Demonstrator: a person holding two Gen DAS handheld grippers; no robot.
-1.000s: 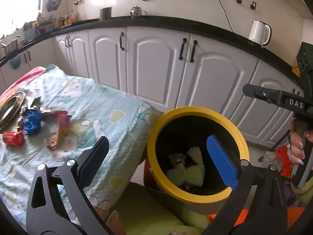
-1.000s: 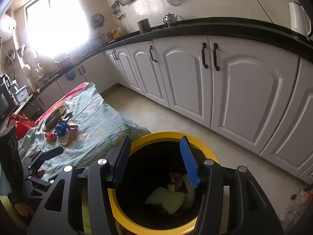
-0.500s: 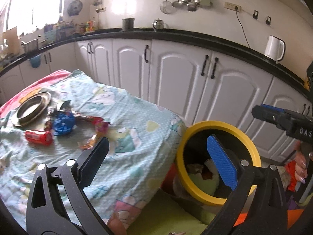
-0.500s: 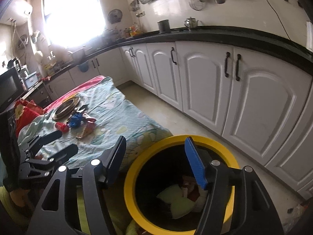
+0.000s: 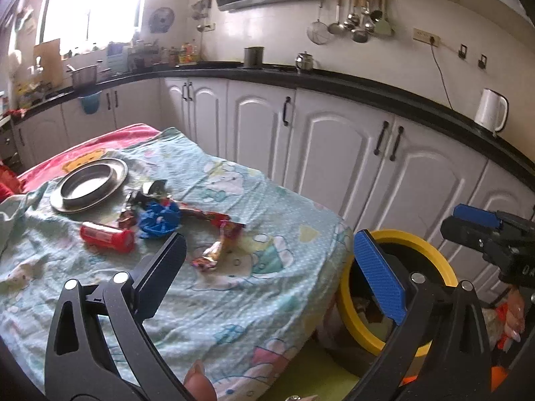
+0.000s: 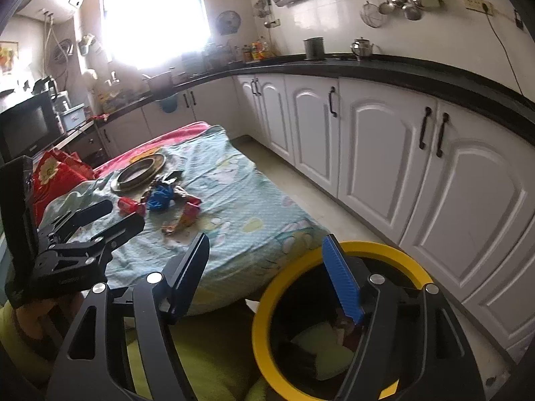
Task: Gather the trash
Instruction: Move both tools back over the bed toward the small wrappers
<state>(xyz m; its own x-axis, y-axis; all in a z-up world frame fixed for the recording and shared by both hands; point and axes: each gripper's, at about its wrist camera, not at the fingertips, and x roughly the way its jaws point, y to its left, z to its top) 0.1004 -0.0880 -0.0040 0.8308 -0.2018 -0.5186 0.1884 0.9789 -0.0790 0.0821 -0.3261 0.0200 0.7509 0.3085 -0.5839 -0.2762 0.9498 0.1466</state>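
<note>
Both tongs empty, trash waiting on the cloth-covered surface.

The left tongs point(image 5: 264, 267) stand spread wide with nothing between them, hovering over the patterned cloth point(image 5: 267, 207) that drapes the surface. The right tongs point(image 6: 267, 277) are opening, nothing between their fingers, above the near rim of the yellow bin point(image 6: 384, 250). The bin sits on the floor just beside the surface's corner, with scraps already inside. On the cloth the trash lies in a loose cluster: a red can point(image 5: 107, 236) on its side, a crumpled blue wrapper point(image 5: 160, 219) beside it, and candy wrappers point(image 5: 217, 244) nearer the edge. A metal plate point(image 5: 88, 185) rests just behind them.
</note>
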